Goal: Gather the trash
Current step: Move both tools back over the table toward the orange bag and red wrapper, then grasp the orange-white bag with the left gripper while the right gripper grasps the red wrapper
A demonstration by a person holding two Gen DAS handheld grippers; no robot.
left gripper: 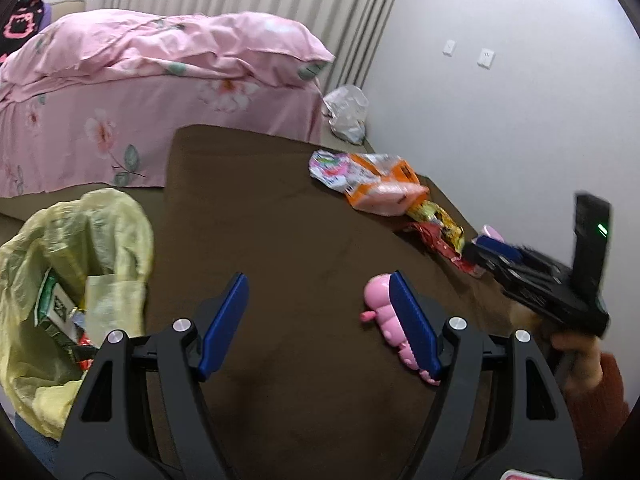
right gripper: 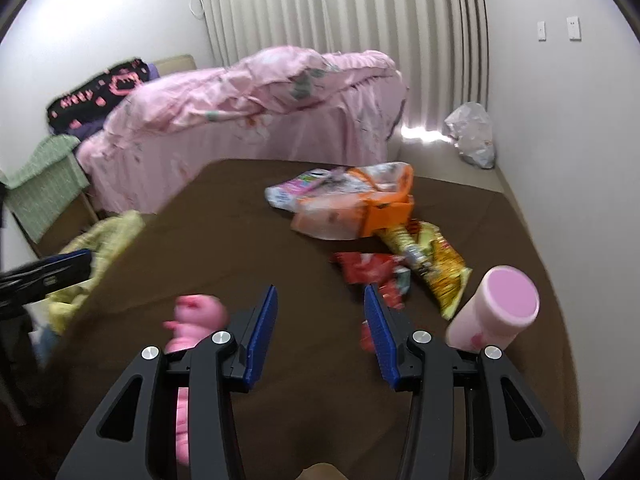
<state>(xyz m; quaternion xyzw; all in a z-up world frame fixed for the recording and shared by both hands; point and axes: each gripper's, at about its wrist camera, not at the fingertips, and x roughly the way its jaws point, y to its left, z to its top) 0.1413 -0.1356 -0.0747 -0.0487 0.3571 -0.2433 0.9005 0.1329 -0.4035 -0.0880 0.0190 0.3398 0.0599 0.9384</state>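
On the brown table [left gripper: 272, 240] lie wrappers: an orange and white packet [left gripper: 380, 188] [right gripper: 352, 212], a yellow snack bag [left gripper: 440, 220] [right gripper: 432, 264] and a red wrapper [left gripper: 436, 244] [right gripper: 368, 268]. A yellow trash bag [left gripper: 72, 280] [right gripper: 108, 240] hangs open at the table's left edge with trash inside. My left gripper [left gripper: 320, 320] is open and empty above the table, right of the bag. My right gripper [right gripper: 320, 328] is open and empty, just short of the red wrapper; it also shows in the left wrist view [left gripper: 492, 254].
A pink toy [left gripper: 384, 320] [right gripper: 192, 320] lies between the grippers. A pink cup [right gripper: 496, 312] lies on its side at the right. A bed with pink covers [left gripper: 140, 92] [right gripper: 260, 112] stands behind the table. A crumpled white bag [left gripper: 348, 112] [right gripper: 472, 132] sits by the wall.
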